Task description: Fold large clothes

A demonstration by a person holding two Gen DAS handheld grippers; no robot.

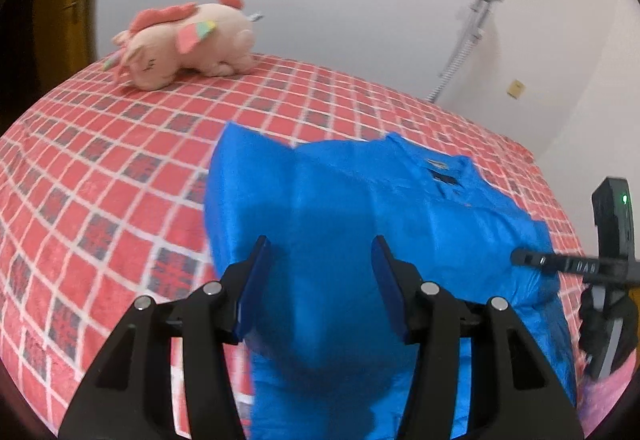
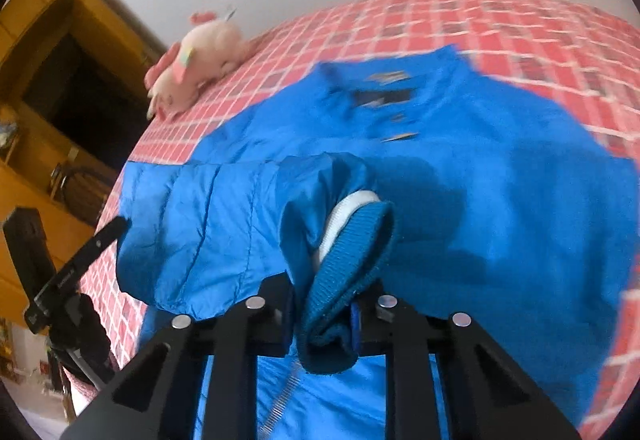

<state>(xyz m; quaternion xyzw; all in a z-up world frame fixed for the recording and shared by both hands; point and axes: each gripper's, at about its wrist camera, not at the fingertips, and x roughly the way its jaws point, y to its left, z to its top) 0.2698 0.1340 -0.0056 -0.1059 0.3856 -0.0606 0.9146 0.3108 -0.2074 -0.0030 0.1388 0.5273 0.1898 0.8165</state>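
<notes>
A bright blue padded jacket (image 1: 360, 208) lies on a bed with a red checked cover (image 1: 100, 168), collar toward the far side. My left gripper (image 1: 320, 256) is open and empty, hovering over the jacket's left part. My right gripper (image 2: 324, 304) is shut on the ribbed cuff of a jacket sleeve (image 2: 344, 260) and holds it lifted over the jacket body (image 2: 500, 180). The right gripper also shows at the right edge of the left wrist view (image 1: 532, 260).
A pink plush unicorn (image 1: 188, 40) lies at the far left of the bed, also seen in the right wrist view (image 2: 196, 68). A white wall with a grey hose (image 1: 468, 36) stands behind. Wooden shelves (image 2: 48, 88) stand left of the bed.
</notes>
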